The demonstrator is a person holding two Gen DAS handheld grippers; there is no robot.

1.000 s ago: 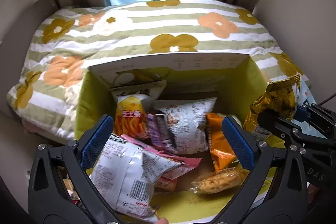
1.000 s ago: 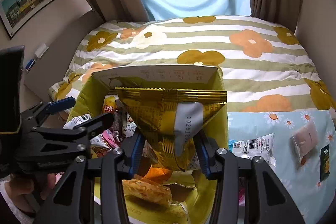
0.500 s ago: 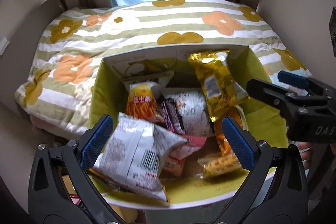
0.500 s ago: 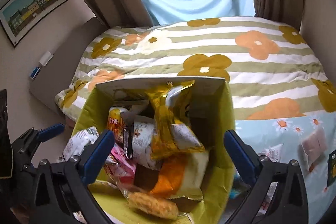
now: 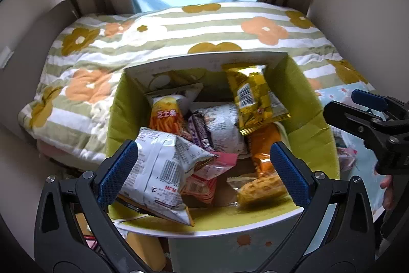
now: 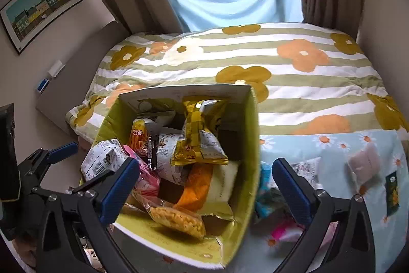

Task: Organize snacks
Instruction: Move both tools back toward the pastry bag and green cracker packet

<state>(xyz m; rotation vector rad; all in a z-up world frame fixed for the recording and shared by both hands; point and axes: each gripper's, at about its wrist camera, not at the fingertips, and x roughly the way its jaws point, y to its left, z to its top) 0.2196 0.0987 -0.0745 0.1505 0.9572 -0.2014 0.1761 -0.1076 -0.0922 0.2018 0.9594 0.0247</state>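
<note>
A green-lined cardboard box (image 5: 309,119) sits on the near edge of the bed (image 6: 281,83), packed with snacks. The gold packet (image 5: 255,99) lies on top of the heap toward the box's far right corner, leaning against the back wall. A white bag (image 5: 158,170) rests at the near left corner, an orange pouch (image 6: 196,183) under the gold one. The right gripper (image 6: 205,191) hangs above the box with its jaws spread wide, nothing between them. The left gripper (image 5: 204,170) is likewise agape and empty (its blue pads frame the white bag). More packets (image 6: 363,163) lie on the blue daisy sheet (image 6: 332,150) by the box's right side.
</note>
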